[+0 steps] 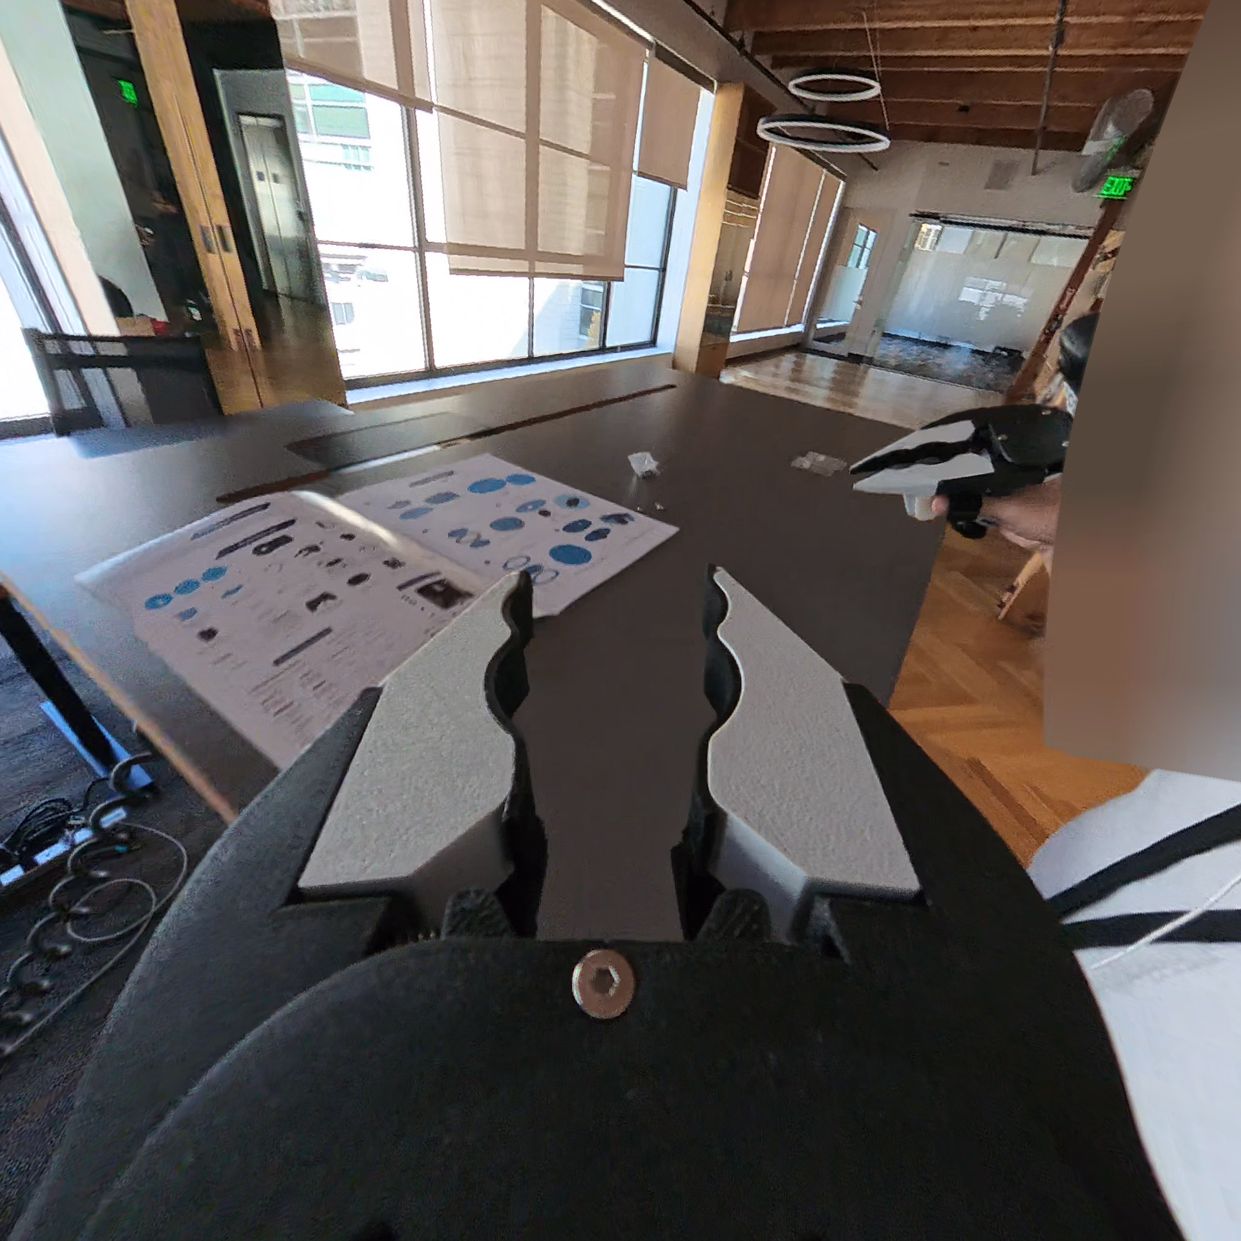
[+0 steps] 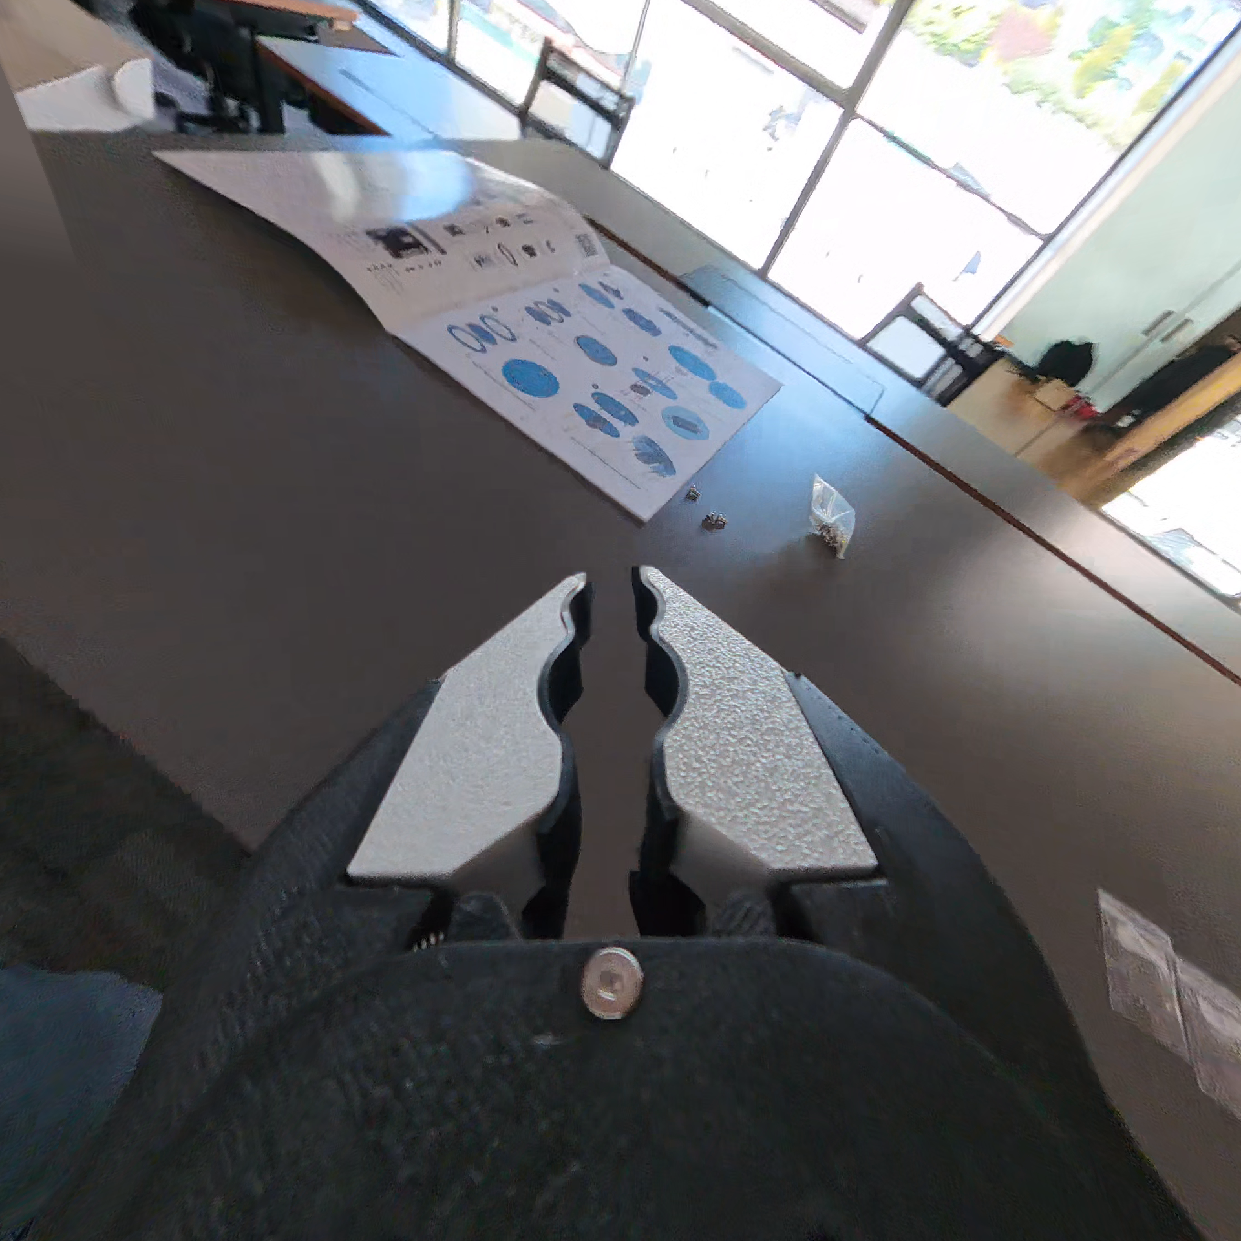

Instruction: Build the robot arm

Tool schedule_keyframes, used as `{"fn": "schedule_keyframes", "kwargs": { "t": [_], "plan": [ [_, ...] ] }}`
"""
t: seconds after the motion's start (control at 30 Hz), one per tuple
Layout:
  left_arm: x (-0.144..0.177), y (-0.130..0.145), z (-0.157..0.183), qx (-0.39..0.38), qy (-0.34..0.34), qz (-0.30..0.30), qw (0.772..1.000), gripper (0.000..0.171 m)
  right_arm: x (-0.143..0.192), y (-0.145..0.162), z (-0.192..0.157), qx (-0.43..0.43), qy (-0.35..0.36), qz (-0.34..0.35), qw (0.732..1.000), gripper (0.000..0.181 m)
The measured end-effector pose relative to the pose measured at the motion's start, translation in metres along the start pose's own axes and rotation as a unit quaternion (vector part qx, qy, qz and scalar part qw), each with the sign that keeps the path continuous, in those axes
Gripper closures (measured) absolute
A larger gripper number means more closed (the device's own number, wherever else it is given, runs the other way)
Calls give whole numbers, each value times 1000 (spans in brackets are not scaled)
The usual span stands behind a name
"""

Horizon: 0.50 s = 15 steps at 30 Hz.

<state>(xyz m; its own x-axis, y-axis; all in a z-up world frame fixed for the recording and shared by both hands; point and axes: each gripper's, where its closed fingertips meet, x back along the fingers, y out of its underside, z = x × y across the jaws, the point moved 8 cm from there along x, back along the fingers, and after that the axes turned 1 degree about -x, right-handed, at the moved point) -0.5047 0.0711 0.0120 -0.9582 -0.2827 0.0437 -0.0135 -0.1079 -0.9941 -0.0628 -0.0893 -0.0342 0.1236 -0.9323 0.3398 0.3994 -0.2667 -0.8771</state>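
Left gripper (image 1: 614, 581) spread wide, empty, above dark matte table (image 1: 772, 483) near open white blue-diagrammed booklet (image 1: 376, 577); right gripper (image 2: 611, 577) narrowly parted, empty.

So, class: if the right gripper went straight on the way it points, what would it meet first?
Probably the bare dark table. The right gripper, jaws slightly apart and empty, points just short of the open booklet; depth is unclear.

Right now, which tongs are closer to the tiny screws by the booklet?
Probably the right tongs: the small loose metal screws lie just ahead of their tips. The left tongs hang open beside the white open booklet, farther from those screws.
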Motion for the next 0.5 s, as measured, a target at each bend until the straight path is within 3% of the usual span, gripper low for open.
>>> {"fn": "schedule_keyframes", "kwargs": {
  "t": [0.13,0.23,0.33,0.5],
  "plan": [
    [-82,-8,23,1,5,6,1000,122,-33,7,59,-15,-111,16,994,160],
    [-136,-14,27,15,7,7,1000,121,-64,13,88,28,-170,20,985,158],
    [-184,-15,20,11,-11,-9,1000,122,-102,17,106,61,-209,27,976,157],
    [-245,-13,-6,-5,-56,-32,998,120,-145,21,111,18,-249,74,966,166]
  ]
}}
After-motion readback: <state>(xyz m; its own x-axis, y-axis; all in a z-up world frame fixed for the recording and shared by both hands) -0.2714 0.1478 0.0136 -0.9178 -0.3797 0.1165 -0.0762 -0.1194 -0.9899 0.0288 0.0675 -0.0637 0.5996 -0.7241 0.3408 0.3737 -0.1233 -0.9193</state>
